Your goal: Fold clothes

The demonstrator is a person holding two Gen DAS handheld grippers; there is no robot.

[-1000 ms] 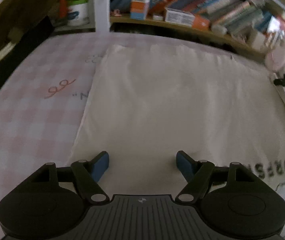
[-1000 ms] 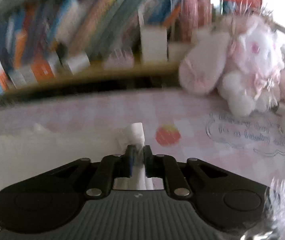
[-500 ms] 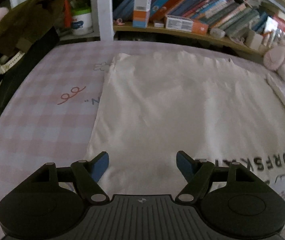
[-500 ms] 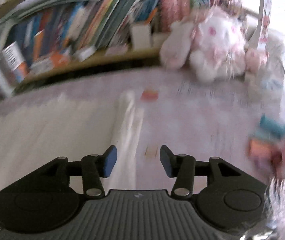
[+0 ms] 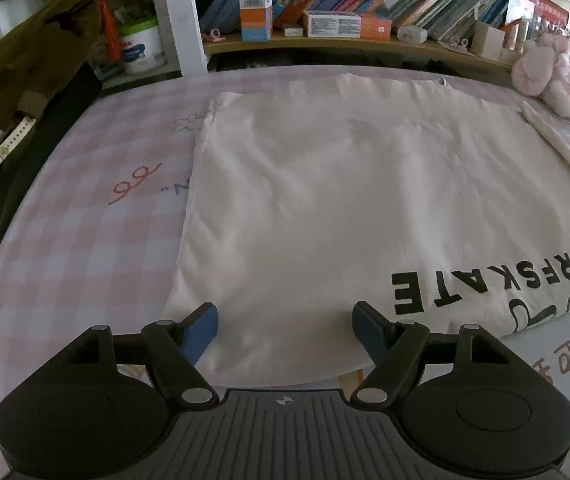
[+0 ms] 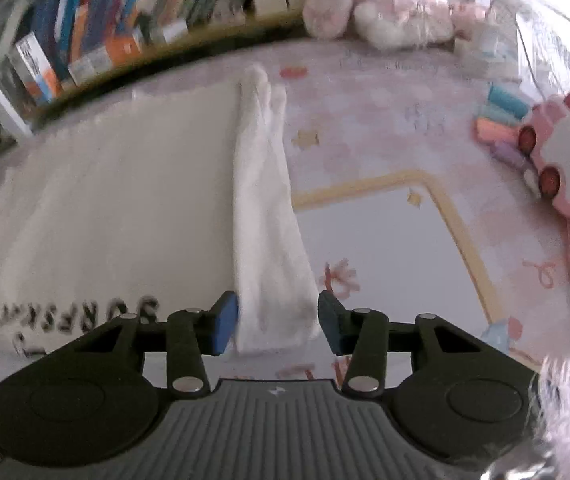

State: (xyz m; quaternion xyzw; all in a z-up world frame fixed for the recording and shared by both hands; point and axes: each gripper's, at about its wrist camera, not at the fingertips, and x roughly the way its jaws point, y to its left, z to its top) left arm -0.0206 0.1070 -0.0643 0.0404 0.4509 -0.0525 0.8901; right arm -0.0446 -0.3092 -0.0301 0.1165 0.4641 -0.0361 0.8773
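Observation:
A white T-shirt (image 5: 345, 200) with black "SURFSKATE" lettering lies flat on the pink checked cover (image 5: 85, 240). My left gripper (image 5: 285, 320) stands open just above the shirt's near left corner, with nothing gripped. In the right wrist view the same shirt (image 6: 105, 200) fills the left half. Along its right edge lies a long folded strip of white cloth (image 6: 265, 220). My right gripper (image 6: 278, 320) hangs over the near end of that strip. Its jaws are closing, the strip's end shows between them, and the blue pads stand clear of it on both sides.
A shelf of books (image 5: 365, 8) runs along the far edge. A pink plush rabbit (image 6: 385, 0) sits at the far right. A pink toy car (image 6: 557, 160) and coloured blocks (image 6: 501, 116) lie right of the shirt. A brown bag (image 5: 25, 60) and a white tub (image 5: 141, 48) stand far left.
My right gripper let go of the white cloth, opened, and drew back along the folded strip to its near end. The left gripper drifted back a little, so more lettering shows.

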